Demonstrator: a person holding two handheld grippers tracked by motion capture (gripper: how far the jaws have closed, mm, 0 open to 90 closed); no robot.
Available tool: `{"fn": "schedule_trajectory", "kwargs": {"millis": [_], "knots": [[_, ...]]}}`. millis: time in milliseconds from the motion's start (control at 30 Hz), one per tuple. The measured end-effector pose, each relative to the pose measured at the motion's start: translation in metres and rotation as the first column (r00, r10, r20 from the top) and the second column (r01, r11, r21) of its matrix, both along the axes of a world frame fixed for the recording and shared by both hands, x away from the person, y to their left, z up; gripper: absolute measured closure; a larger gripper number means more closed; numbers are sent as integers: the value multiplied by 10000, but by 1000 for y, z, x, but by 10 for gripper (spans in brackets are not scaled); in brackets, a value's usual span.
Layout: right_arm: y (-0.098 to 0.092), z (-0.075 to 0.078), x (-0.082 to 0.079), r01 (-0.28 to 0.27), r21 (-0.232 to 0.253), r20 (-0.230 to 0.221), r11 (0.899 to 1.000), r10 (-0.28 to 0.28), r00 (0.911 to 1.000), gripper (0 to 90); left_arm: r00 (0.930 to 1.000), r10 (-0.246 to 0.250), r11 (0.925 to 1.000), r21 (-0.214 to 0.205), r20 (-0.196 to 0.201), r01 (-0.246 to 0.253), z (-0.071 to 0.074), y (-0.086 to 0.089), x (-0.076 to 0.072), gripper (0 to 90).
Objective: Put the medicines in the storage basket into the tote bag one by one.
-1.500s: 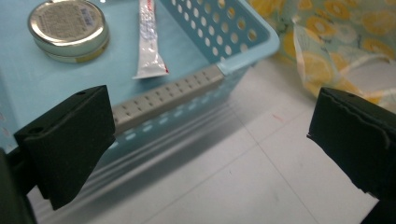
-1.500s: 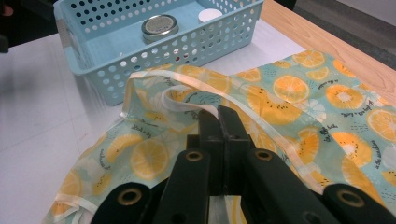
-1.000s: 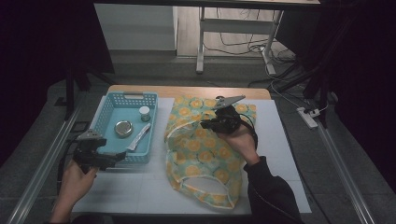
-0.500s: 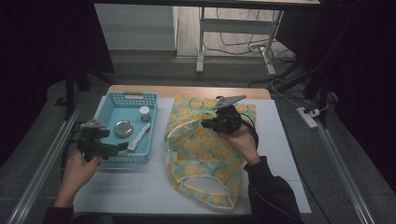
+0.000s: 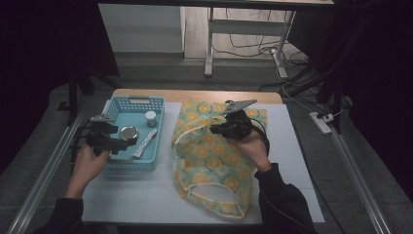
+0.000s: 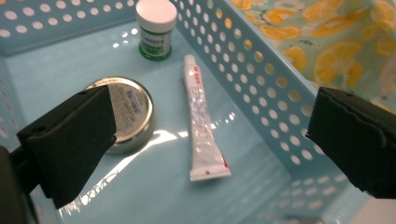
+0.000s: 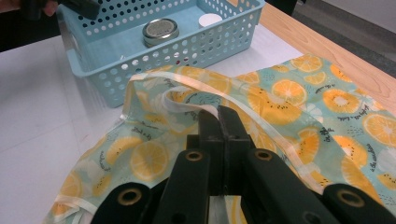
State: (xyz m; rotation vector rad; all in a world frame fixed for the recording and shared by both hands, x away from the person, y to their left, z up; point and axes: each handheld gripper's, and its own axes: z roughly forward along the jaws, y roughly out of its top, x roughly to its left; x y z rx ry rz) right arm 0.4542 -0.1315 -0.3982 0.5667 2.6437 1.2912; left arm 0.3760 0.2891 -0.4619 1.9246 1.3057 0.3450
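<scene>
Work in hand looks like packing basket items into the fruit-print bag [image 5: 214, 161]. None of the items is lying in or on the bag as far as visible; the packing is all to come.

R gripper [image 7: 217, 120] is sitting on the bag's upper part, jaws pressed together and pinching a fold of the bag's rim, lifting it a little so the mouth is gaping toward the basket [image 5: 113, 163].

L gripper [image 6: 210, 135] is hanging over the basket interior, jaws spread wide, nothing between them; the tube [image 6: 201, 126] is lying under the gap, the tin [image 6: 133, 112] just beside the one jaw.

All 3 items are sitting in the basket: tube, tin, small jar [image 6: 155, 28]. Judged: tube likely first pick.

Materials: bag is thin glossy coated fabric, teal w/ orange slices, pale binding on edges, limp and creasing. Basket is rigid light-blue plastic, perforated walls, shiny floor. Tin is round, flat, metal, printed lid. Tube is soft white plastic, crimped flat end. Jar is a green cylinder w/ white cap. Jaw pads are matte black, foam-like.
</scene>
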Motion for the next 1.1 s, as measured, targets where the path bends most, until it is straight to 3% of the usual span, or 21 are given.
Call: {"fn": "schedule_trajectory", "kwargs": {"millis": [333, 533, 633, 800, 1100], "knots": [[-1, 1, 0, -9, 30, 15, 10000, 9, 10000, 899, 9961, 715, 9957, 633, -513, -682, -7, 2, 33, 8], [-1, 1, 0, -24, 54, 24, 10000, 24, 10000, 900, 9915, 789, 9940, 841, -1030, -704, -16, 6, 49, 8], [-1, 1, 0, -11, 62, 5, 10000, 11, 10000, 899, 9884, 818, 9945, 752, -1281, -726, -22, 7, 55, 6], [-1, 1, 0, -27, 52, -12, 10000, 27, 10000, 899, 9821, 892, 9885, 1352, -1656, -670, -29, 7, 64, 0], [-1, -1, 1, -69, 33, -53, 10000, 69, 10000, 899, 9713, 908, 9831, 1752, -2197, -523, -39, 5, 80, 0]]}}
